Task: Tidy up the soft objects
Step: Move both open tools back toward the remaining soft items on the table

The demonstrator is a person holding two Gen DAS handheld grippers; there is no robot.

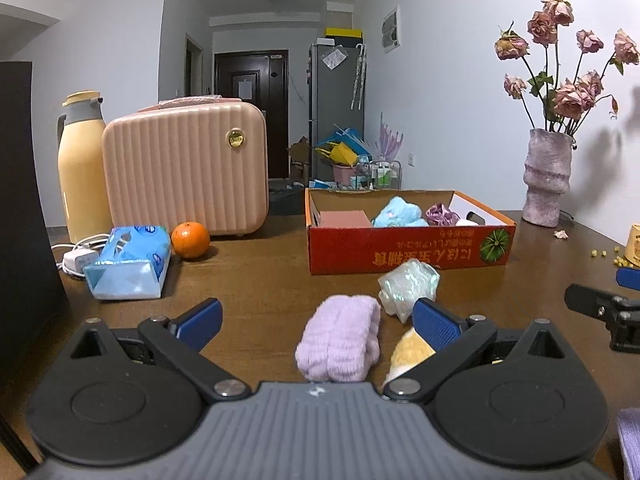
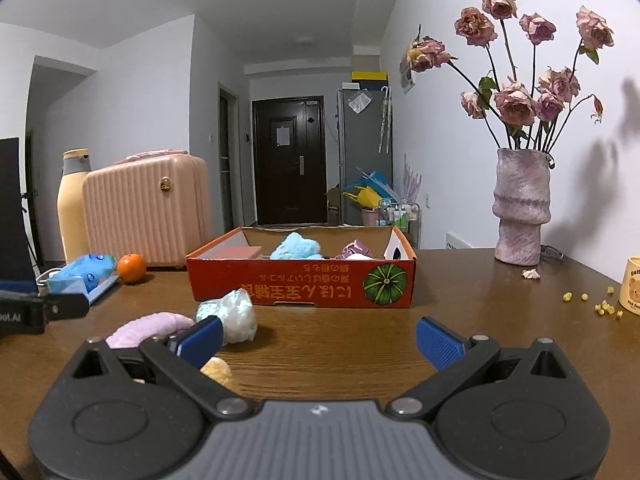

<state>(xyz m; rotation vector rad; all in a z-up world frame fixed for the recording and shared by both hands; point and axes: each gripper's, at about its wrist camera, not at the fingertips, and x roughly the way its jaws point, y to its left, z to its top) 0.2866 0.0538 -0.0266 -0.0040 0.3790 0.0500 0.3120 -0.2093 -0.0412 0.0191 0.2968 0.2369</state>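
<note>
Left wrist view: I am holding the left gripper (image 1: 316, 322) spread wide and empty over the wooden table (image 1: 256, 276), with the lilac towel roll (image 1: 339, 344) lying between its fingers, the pale green bundle (image 1: 408, 286) beyond and the yellow plush (image 1: 410, 350) beside. Right wrist view: my right gripper (image 2: 320, 338) is also hanging wide, gripping nothing, facing the red box (image 2: 300, 284) containing a blue plush (image 2: 296, 246).
</note>
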